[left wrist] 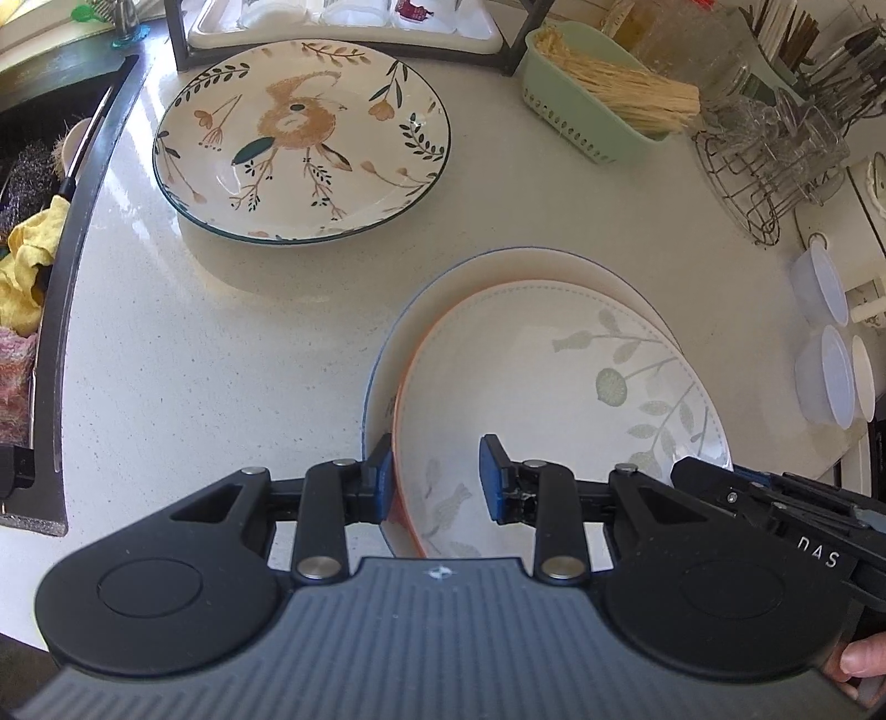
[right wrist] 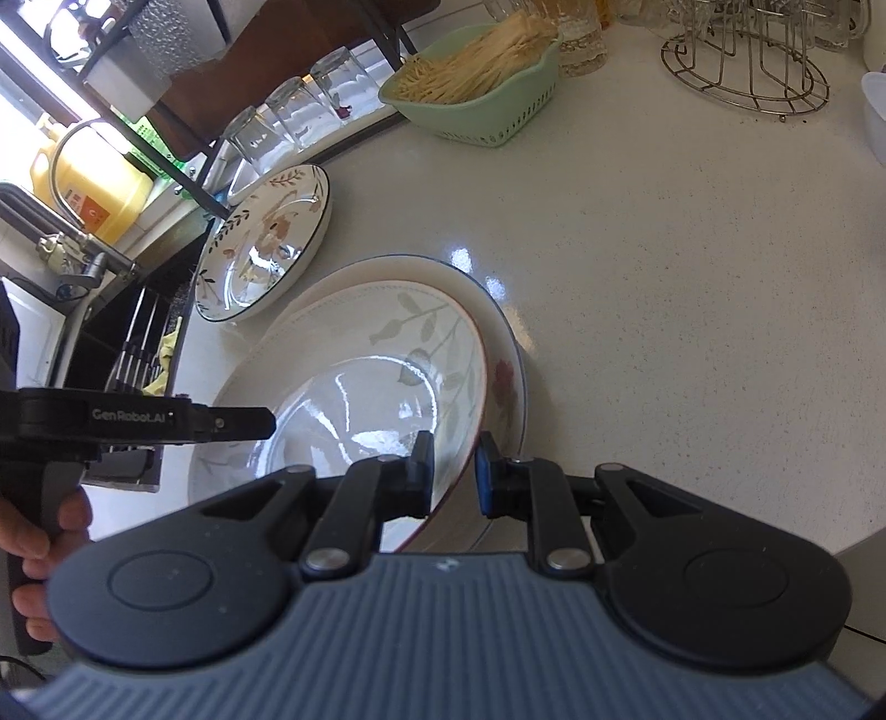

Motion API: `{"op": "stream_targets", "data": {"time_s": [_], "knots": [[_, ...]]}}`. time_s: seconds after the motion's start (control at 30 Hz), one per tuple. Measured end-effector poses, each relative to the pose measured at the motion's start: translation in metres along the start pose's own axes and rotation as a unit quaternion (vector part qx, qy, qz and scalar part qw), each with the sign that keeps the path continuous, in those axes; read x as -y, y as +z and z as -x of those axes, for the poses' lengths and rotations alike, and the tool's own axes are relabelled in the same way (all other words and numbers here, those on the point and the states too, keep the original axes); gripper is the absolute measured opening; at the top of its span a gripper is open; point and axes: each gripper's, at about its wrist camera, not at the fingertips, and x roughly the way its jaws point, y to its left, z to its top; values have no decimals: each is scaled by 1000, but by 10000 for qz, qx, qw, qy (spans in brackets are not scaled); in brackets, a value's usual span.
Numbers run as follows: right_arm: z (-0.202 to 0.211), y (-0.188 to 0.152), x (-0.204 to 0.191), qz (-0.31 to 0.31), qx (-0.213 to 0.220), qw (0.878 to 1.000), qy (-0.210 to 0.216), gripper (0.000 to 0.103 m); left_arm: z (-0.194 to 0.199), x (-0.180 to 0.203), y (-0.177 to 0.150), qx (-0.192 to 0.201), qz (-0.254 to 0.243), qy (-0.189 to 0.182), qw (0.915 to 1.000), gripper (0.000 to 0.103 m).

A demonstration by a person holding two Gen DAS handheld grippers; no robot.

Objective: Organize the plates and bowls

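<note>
A white leaf-pattern bowl (left wrist: 554, 387) (right wrist: 360, 360) with an orange rim lies inside a larger blue-rimmed plate (left wrist: 498, 271) (right wrist: 506, 332) on the pale counter. My right gripper (right wrist: 454, 473) is shut on the bowl's near right rim, one finger inside and one outside. My left gripper (left wrist: 440, 479) straddles the bowl's left rim. Its outer pad lies against the rim and its inner pad stands apart over the bowl's inside, so it is open. A plate painted with a bird and leaves (left wrist: 302, 138) (right wrist: 260, 249) lies flat farther back, near the sink.
A dark sink (left wrist: 33, 221) with a yellow cloth (left wrist: 27, 266) borders the counter on the left. At the back stand a tray of glasses (left wrist: 343, 22), a green basket (left wrist: 598, 105) and a wire glass rack (left wrist: 764, 166). Plastic tubs (left wrist: 819, 343) line the right edge.
</note>
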Motion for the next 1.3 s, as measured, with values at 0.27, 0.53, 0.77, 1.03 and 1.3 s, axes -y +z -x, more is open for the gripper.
{"op": "stream_targets", "data": {"time_s": [0.27,0.53,0.77,1.03,1.3], "knots": [[-3,2,-4,188,113,9993,-293,19,-5,1,2,-108,64,45,9999,36],[-6,3,-8,249,118,9988,-393,19,-5,-13,8,-302,601,-225,9975,37],[-13,2,-7,135,121,9993,-341,18,-2,-39,10,-622,1383,-690,9860,37],[-21,3,-9,159,71,9993,-337,18,2,-57,11,-808,1855,-951,9747,37],[-26,7,-11,277,86,9990,-345,18,9,-67,9,-899,2092,-1097,9675,47]]}}
